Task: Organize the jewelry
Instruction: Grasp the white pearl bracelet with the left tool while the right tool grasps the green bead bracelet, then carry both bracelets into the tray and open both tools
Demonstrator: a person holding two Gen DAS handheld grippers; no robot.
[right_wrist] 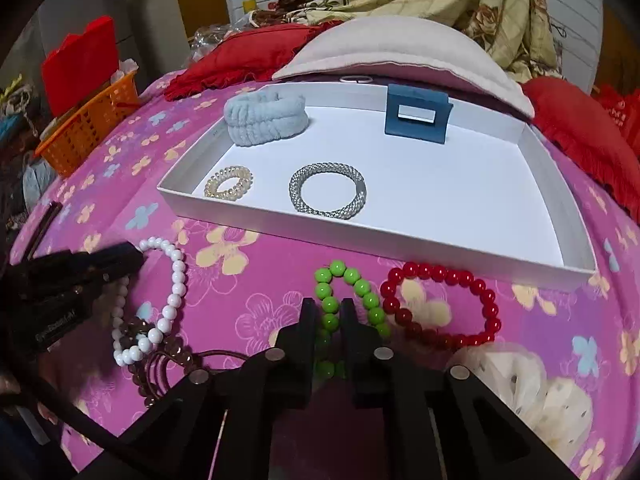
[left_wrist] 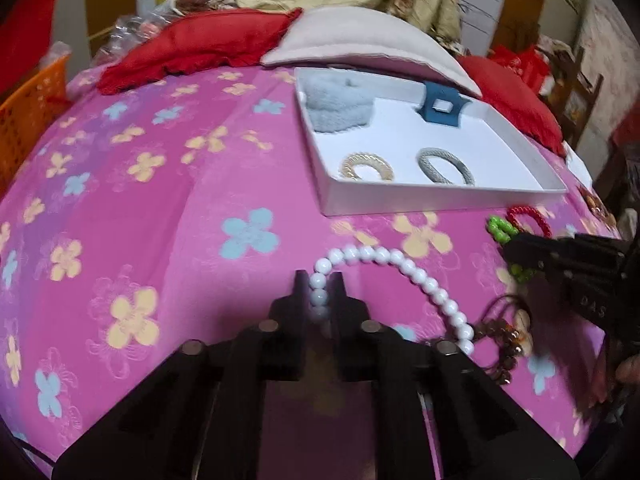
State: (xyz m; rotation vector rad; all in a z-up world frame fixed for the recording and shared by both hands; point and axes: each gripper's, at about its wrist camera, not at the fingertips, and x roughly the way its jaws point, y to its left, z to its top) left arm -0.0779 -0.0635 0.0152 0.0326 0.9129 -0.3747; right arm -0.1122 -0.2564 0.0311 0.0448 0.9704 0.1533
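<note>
My left gripper [left_wrist: 319,283] is shut on the white bead bracelet [left_wrist: 404,264], which lies on the pink flowered cloth; it also shows in the right wrist view [right_wrist: 176,280]. My right gripper [right_wrist: 329,310] is shut on the green bead bracelet [right_wrist: 352,280], next to a red bead bracelet [right_wrist: 440,304]. Beyond them sits the white tray [right_wrist: 360,232], holding a fluffy blue band [right_wrist: 266,118], a blue hair claw [right_wrist: 416,114], a gold coil tie [right_wrist: 229,183] and a silver bracelet [right_wrist: 327,191].
A brown bead bracelet and dark hair ties [right_wrist: 160,364] lie beside the white beads. A white fabric flower [right_wrist: 532,392] sits at the right. An orange basket [right_wrist: 88,124] stands at the left. Red cushions [right_wrist: 248,56] and a pale pad [right_wrist: 400,52] lie behind the tray.
</note>
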